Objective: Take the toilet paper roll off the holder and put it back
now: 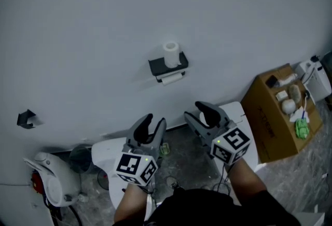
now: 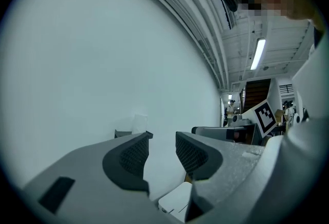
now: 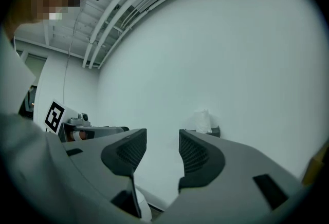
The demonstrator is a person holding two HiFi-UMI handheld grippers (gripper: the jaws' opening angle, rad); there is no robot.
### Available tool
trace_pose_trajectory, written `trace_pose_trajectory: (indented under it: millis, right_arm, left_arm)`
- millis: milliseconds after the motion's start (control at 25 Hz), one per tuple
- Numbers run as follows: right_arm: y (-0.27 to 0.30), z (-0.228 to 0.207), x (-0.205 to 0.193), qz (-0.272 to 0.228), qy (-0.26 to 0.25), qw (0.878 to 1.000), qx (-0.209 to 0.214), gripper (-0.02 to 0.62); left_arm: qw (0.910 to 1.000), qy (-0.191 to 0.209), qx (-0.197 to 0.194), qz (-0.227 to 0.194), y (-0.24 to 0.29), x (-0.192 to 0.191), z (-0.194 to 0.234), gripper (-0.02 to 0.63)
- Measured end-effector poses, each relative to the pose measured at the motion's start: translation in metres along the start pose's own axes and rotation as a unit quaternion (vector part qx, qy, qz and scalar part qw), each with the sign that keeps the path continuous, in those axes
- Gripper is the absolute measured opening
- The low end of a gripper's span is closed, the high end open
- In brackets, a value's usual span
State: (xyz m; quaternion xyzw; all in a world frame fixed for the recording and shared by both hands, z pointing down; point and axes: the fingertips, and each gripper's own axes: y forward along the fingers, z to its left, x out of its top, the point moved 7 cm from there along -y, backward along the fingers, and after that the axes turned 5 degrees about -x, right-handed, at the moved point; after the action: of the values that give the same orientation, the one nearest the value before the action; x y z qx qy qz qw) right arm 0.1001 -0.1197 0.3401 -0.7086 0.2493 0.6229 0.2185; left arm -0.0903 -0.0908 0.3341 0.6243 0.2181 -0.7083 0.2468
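A white toilet paper roll (image 1: 170,54) stands upright on top of the black wall holder (image 1: 167,67), and a second white roll (image 1: 171,79) hangs under it. My left gripper (image 1: 155,120) and right gripper (image 1: 196,111) are held low in front of the wall, well below the holder, both open with nothing between the jaws. The left gripper view shows its gripper (image 2: 162,148) with the roll (image 2: 140,123) and holder (image 2: 123,133) far off, just left of the jaws. In the right gripper view, its gripper (image 3: 163,148) has the roll (image 3: 203,121) beyond it, to the right.
A cardboard box (image 1: 275,116) holding several small items stands at the right, with a white device (image 1: 317,77) behind it. A white appliance (image 1: 52,178) sits at the lower left and a black hook (image 1: 27,118) is on the wall. A white fixture (image 1: 110,151) lies below the grippers.
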Motion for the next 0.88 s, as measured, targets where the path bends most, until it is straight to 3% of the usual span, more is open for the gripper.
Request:
trace_pose_trajectory:
  millis: [240, 520, 880]
  right_arm:
    - [0.046, 0.014, -0.006, -0.005, 0.007, 1.000, -0.018, 0.211]
    - [0.077, 0.014, -0.014, 0.005, 0.018, 1.000, -0.023, 0.235]
    - [0.117, -0.032, -0.010, 0.011, 0.022, 1.000, -0.013, 0.249]
  left_arm:
    - [0.9998, 0.005, -0.018, 0.004, -0.003, 0.005, 0.051, 0.163]
    - [0.9997, -0.001, -0.024, 0.008, 0.005, -0.003, 0.080, 0.187]
    - [0.9998, -0.007, -0.009, 0.015, 0.051, -0.003, 0.101, 0.192]
